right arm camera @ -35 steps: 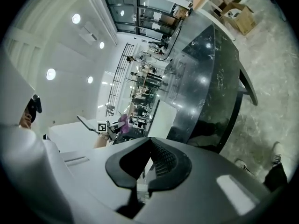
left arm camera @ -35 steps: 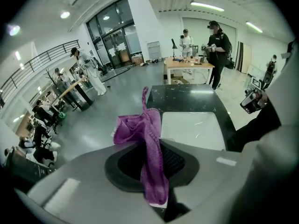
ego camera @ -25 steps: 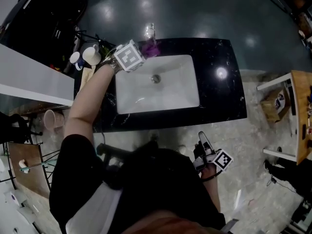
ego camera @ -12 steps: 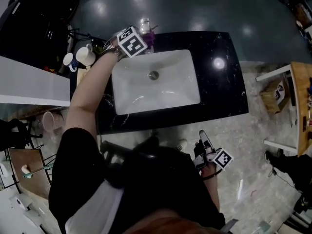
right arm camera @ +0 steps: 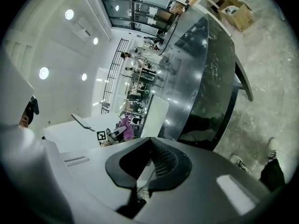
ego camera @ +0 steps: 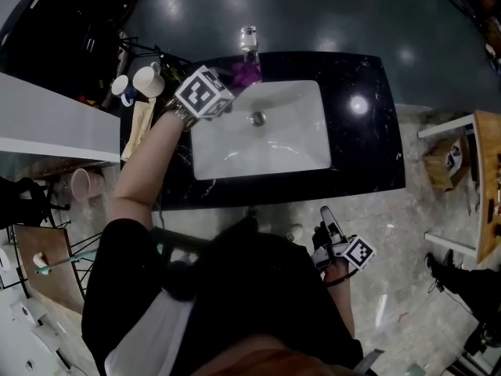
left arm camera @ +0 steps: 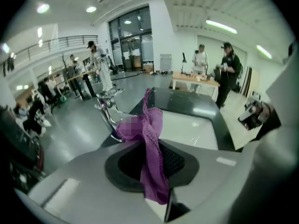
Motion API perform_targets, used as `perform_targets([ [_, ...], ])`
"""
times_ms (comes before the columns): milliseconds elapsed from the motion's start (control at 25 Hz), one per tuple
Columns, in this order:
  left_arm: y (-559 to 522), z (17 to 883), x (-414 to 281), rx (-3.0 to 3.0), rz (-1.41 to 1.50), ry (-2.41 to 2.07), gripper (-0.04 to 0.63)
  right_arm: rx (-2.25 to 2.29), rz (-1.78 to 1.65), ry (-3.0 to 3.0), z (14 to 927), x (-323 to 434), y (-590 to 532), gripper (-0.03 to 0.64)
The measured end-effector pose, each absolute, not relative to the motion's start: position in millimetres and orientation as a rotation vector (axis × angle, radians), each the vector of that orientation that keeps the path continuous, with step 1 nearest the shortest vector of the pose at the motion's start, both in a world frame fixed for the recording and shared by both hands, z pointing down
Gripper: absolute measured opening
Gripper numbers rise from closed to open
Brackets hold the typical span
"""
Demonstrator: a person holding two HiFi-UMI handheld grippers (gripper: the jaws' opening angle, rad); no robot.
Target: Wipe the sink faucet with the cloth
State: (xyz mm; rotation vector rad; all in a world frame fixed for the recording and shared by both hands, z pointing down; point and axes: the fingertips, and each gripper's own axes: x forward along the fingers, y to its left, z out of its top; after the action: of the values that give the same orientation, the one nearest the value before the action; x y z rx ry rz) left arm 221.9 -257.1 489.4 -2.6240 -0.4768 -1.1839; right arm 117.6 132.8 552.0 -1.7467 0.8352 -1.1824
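We find the left gripper [ego camera: 228, 83] clamped on the purple cloth [left arm camera: 150, 139], which runs up between its jaws and bunches beyond their tips. In the head view this gripper stands over the sink [ego camera: 290, 151] at its 11 o'clock corner, with the cloth bunched at the basin's 12 o'clock rim. The faucet [left arm camera: 108, 112] rises there at the back of the black bench [ego camera: 364, 139]; in the left gripper view its chrome body lies at 10 o'clock from the cloth, just beside the bunched end. We cannot tell whether cloth and metal touch, as part of the bunch is blurred over. The right gripper [ego camera: 324, 219] has its jaws together with nothing between them and hangs off the bench, at 5 o'clock from the sink, taking no part. Our judgement: the cloth is in hand and brought to the faucet, so the fetching is done and the wiping is at hand or under way. No picture shows how much of the faucet has been covered. We therefore class the spout, neck and base as outstanding.
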Motion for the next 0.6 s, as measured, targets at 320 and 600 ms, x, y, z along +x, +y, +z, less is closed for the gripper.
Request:
perform_targets([
  [320, -261.9, 532.4, 202.8, -3.756, -1.244, -0.418, 0.066, -1.759, -1.204, 0.897, 549.5, 118.3, 113.2, 0.013],
  [600, -293.5, 561.5, 256.1, -4.172, -1.003, -0.299, 0.066, -1.773, -1.225, 0.779, 560.7, 109.9, 124.3, 0.012],
])
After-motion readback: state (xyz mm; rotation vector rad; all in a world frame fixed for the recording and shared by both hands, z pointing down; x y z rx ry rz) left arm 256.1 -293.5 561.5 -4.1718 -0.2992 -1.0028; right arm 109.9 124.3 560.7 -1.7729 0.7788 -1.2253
